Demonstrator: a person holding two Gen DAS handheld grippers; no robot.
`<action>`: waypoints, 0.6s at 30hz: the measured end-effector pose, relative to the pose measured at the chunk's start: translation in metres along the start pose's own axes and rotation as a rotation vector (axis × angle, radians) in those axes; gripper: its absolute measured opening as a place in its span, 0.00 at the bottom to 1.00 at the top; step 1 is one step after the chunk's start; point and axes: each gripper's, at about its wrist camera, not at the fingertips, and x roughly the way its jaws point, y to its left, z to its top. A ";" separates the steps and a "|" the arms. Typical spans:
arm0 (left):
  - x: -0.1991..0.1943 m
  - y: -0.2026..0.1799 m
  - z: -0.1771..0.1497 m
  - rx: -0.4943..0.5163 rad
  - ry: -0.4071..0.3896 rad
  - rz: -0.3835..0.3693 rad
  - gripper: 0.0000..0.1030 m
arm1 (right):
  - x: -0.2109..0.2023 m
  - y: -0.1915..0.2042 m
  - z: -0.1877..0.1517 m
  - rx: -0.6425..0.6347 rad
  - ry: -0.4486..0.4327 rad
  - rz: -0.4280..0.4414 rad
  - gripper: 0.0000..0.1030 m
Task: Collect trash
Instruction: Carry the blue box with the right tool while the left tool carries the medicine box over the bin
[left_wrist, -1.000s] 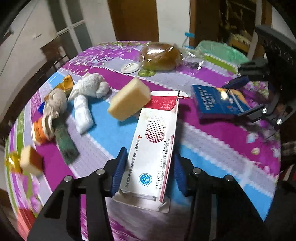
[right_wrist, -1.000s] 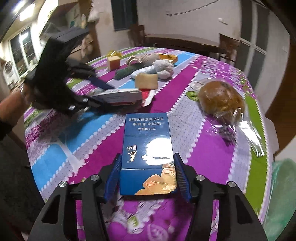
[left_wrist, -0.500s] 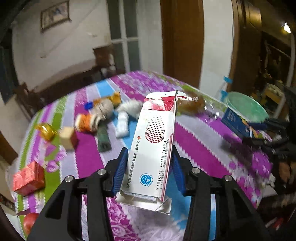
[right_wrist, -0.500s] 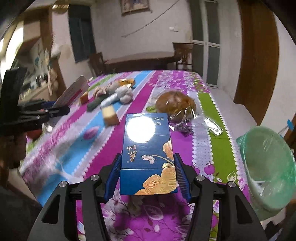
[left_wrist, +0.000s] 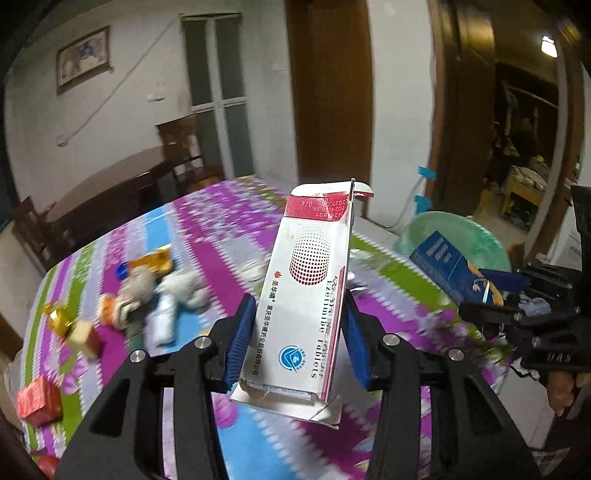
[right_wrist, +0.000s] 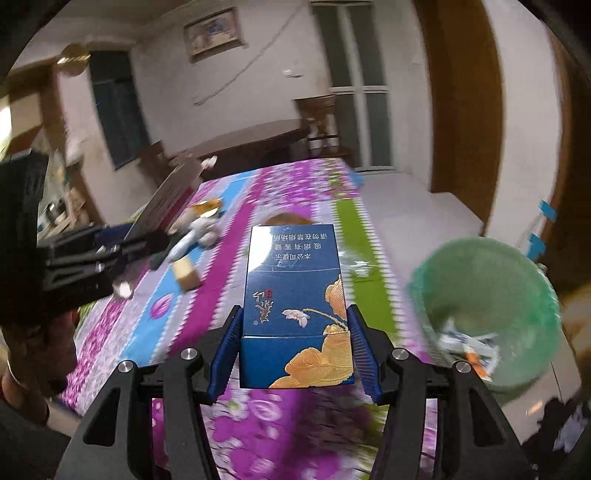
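my left tongs (left_wrist: 299, 347) clench the tablet box (left_wrist: 306, 295), long axis pointing up-frame; my right tongs (right_wrist: 293, 349) clench the blue carton (right_wrist: 295, 306) likewise, green bin (right_wrist: 487, 306) at right.

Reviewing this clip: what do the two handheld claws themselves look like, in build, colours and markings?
Both match: the left claw and the right claw have matte black angular frames with triangular cut-outs, silver round bolt heads at the pivots, and two fingers faced with ribbed blue pads. No cables show. The right claw's black body carries faint embossed lettering, too blurred to read. No sleeve is clearly visible.
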 end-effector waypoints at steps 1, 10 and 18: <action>0.003 -0.006 0.003 0.007 0.002 -0.013 0.43 | -0.005 -0.007 0.000 0.017 -0.004 -0.016 0.56; 0.036 -0.060 0.034 0.064 0.032 -0.157 0.43 | -0.045 -0.071 0.003 0.135 0.011 -0.126 0.56; 0.065 -0.110 0.054 0.161 0.058 -0.202 0.44 | -0.070 -0.113 0.004 0.233 0.004 -0.187 0.56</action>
